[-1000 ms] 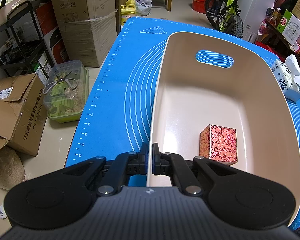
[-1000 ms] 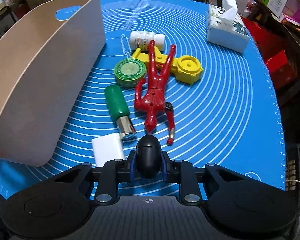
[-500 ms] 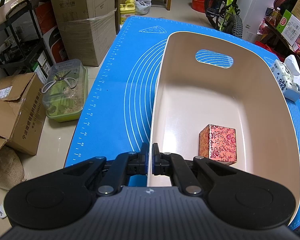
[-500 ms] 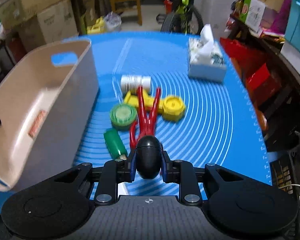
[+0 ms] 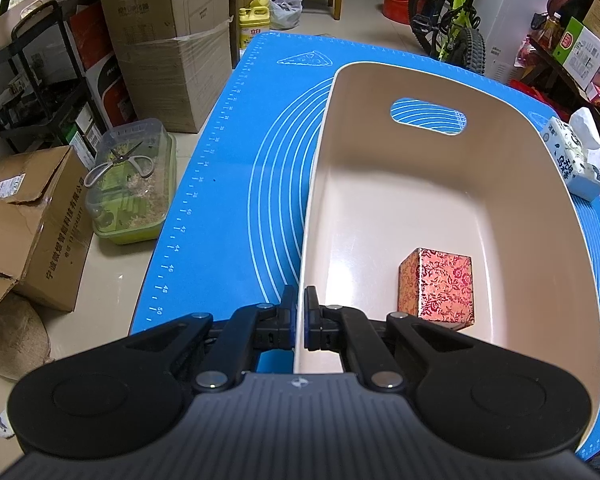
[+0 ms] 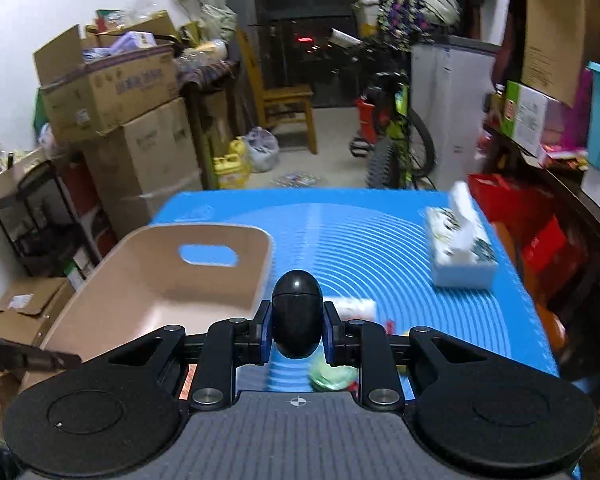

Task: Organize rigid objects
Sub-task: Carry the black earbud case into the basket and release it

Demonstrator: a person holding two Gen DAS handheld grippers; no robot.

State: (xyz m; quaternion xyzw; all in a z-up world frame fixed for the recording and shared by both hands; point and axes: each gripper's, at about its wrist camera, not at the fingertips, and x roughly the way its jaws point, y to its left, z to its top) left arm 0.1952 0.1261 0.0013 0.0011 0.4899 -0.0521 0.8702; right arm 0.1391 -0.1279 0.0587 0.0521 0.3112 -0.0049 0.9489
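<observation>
Left wrist view first: the left gripper (image 5: 299, 312) is clamped on the near rim of the bin (image 5: 580, 240), one finger outside the wall, one inside, the thin wall pinched between them. The bin sits on the blue mat (image 5: 220, 200), its handle slot at the far end. Inside, on the floor near the right wall, stands a red patterned box (image 5: 436, 286), upright and alone. Past the bin's right side, a tissue pack (image 5: 572, 160) rests on the mat. On the floor left of the table there's a clear tub (image 5: 132, 188) with scissors (image 5: 118, 162) lying on its lid, and cardboard boxes (image 5: 168, 40) stacked behind.

Over to the right wrist view, and it's blurred with motion: the right gripper (image 6: 297, 320) is gripping a black egg (image 6: 297, 312), squeezed between both pads, held in the air above the mat (image 6: 360, 240). The bin (image 6: 256, 280) lies just left of the egg, open side up. Below the fingers, a white item (image 6: 356, 307) and a green item (image 6: 330, 376) smear on the mat, too blurred to name. The tissue pack (image 6: 460, 256) sits off to the right. A bicycle (image 6: 392, 140) and a chair (image 6: 284, 108) stand beyond the table.
</observation>
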